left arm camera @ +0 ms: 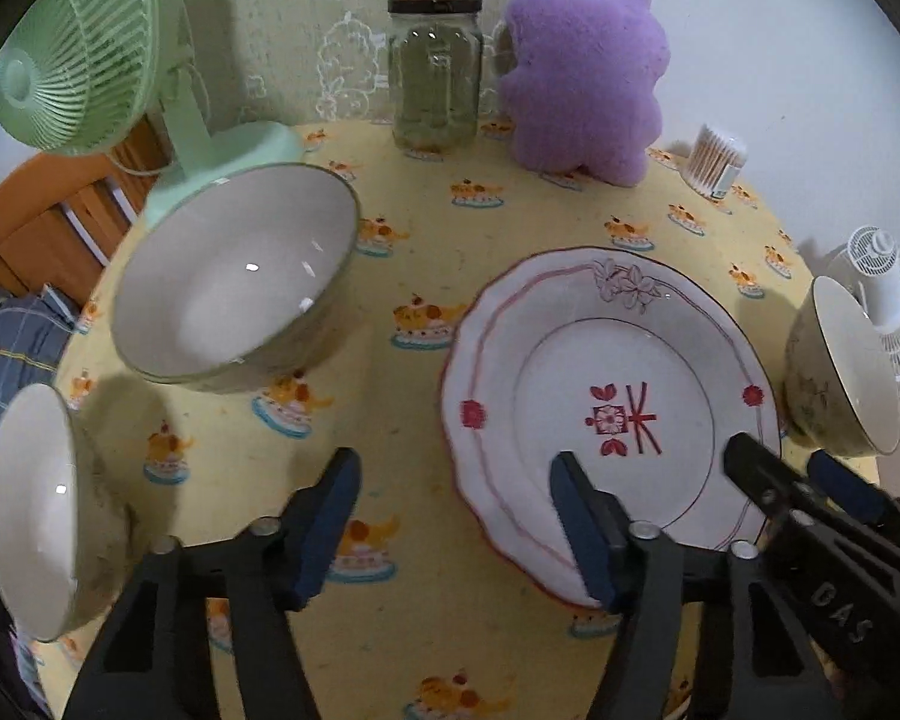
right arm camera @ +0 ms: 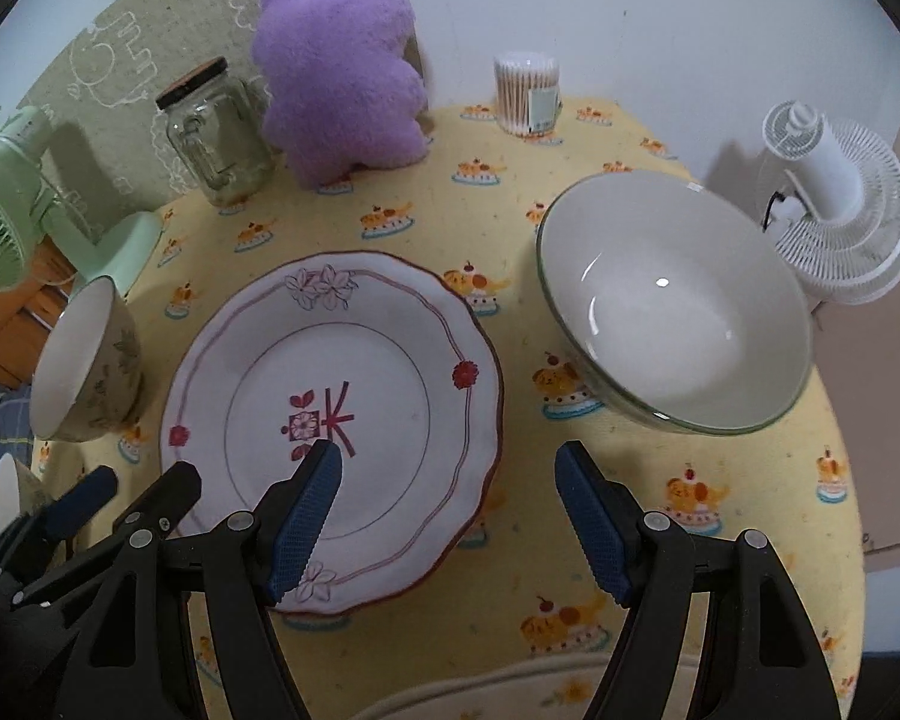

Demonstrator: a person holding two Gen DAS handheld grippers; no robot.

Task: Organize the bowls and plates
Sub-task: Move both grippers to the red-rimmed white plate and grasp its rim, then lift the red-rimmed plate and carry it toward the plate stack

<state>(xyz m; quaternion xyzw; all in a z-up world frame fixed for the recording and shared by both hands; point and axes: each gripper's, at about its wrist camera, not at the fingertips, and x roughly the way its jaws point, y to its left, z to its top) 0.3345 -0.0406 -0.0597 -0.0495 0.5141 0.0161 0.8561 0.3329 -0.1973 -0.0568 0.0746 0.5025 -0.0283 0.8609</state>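
— One plate (right arm camera: 330, 384), table (right arm camera: 720, 576) centre; glass bowl (right arm camera: 678, 306) right of it, patterned bowl (right arm camera: 90, 360) left, two further bowls in the left view.
— Tongs?
— Left tongs (left arm camera: 450, 516) and right tongs (right arm camera: 450, 510): both released, empty, straddling opposite plate edges.
— Step?
— Approach, probably. Next: clench on the rim squarely.

A green fan (left arm camera: 78, 54), glass jar (left arm camera: 435, 72), purple plush (left arm camera: 582, 66), cotton-swab tub (right arm camera: 527, 93) and white fan (right arm camera: 840, 204) stand behind.
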